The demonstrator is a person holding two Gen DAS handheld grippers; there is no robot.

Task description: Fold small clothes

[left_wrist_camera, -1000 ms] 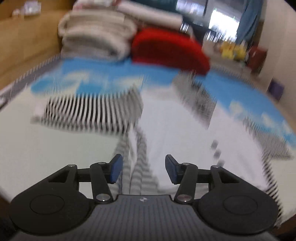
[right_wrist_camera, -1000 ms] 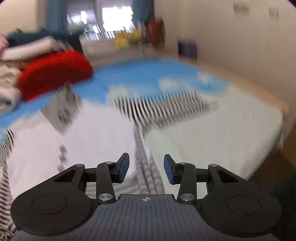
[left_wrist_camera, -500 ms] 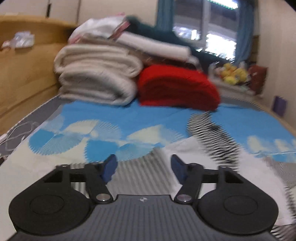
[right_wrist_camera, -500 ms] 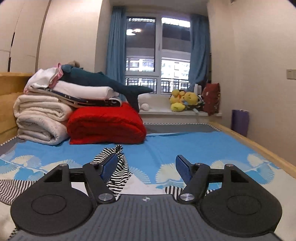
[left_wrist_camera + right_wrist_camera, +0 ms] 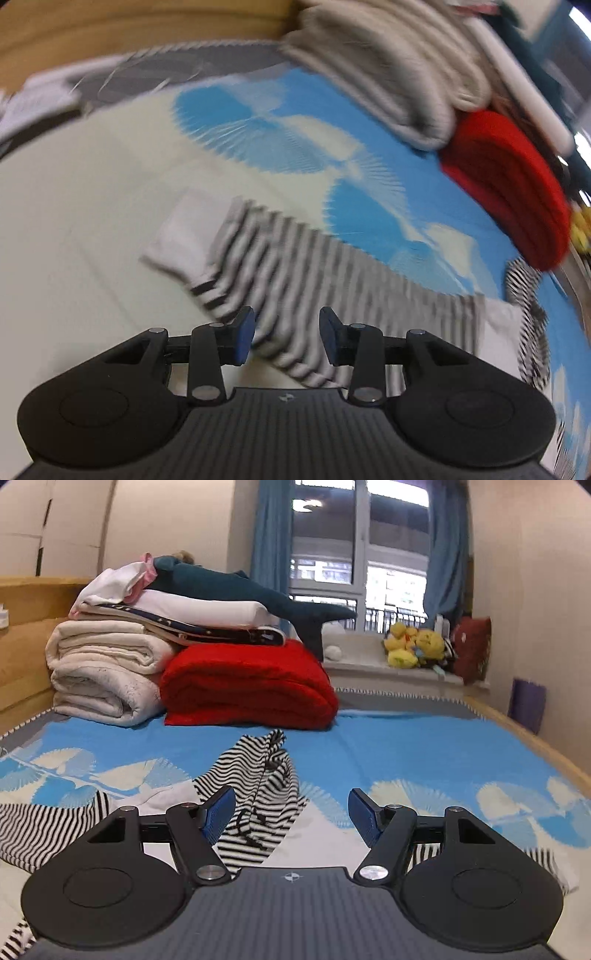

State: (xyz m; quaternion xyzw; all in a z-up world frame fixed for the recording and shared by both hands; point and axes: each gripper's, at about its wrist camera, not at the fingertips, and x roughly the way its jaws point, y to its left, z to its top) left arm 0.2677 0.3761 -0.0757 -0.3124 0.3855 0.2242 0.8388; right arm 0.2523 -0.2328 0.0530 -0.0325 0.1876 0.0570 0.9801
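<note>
The left gripper (image 5: 286,341) hangs over the striped sleeve (image 5: 295,273) of the striped top (image 5: 255,794) spread mid-bed, jaws just narrowing yet clear of cloth, probably lining up a fold, though blur hides detail. The right gripper (image 5: 290,814) hovers spread, empty. No containers show.

- A bed (image 5: 424,746) is covered by a blue and cream patterned sheet.
- A striped garment (image 5: 258,775) is spread flat near the bed's middle, its sleeve (image 5: 295,280) stretched sideways.
- A red folded blanket (image 5: 247,686) is laid just behind the garment.
- Cream rolled blankets (image 5: 103,672) are stacked beside the red blanket, touching it.
</note>
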